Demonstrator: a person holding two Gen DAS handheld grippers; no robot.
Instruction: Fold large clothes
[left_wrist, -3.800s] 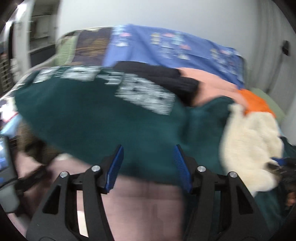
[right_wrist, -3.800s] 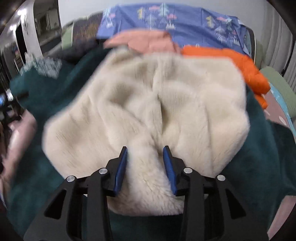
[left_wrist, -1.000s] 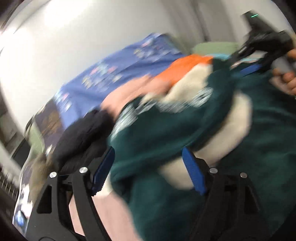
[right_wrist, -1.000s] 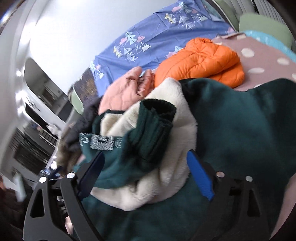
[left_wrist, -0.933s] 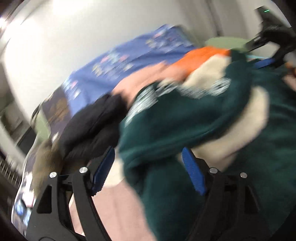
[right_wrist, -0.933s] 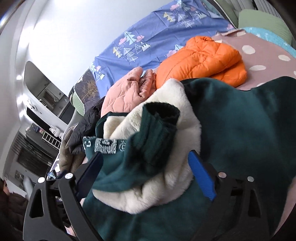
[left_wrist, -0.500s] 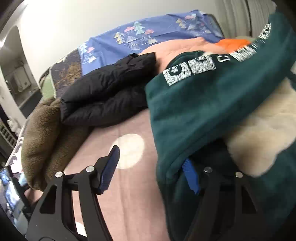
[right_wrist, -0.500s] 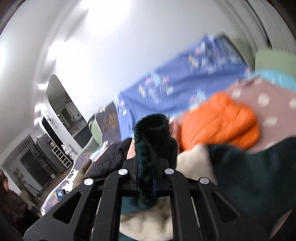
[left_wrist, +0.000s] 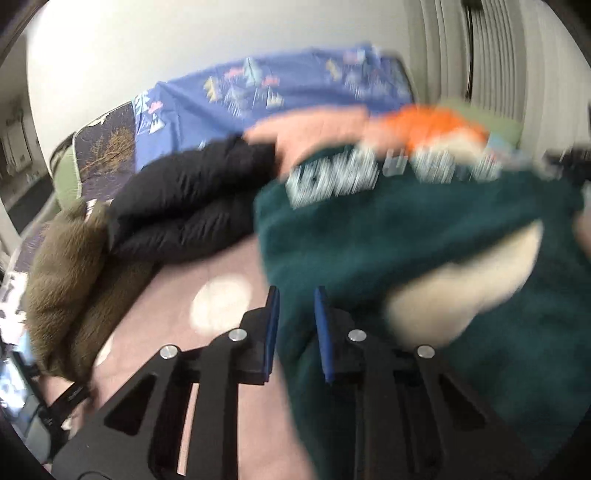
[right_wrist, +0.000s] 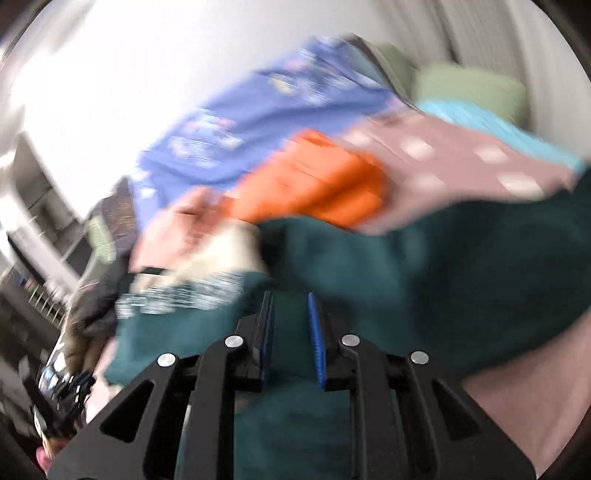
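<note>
Both grippers pinch the green sweatshirt (left_wrist: 424, 229) on the bed (left_wrist: 177, 332): left gripper (left_wrist: 295, 325) and right gripper (right_wrist: 290, 325), jaws nearly together on an edge, probably to spread it flat for folding.

Dark green cream-lined fleece garment (left_wrist: 424, 236) bunched on pink bedspread
</note>
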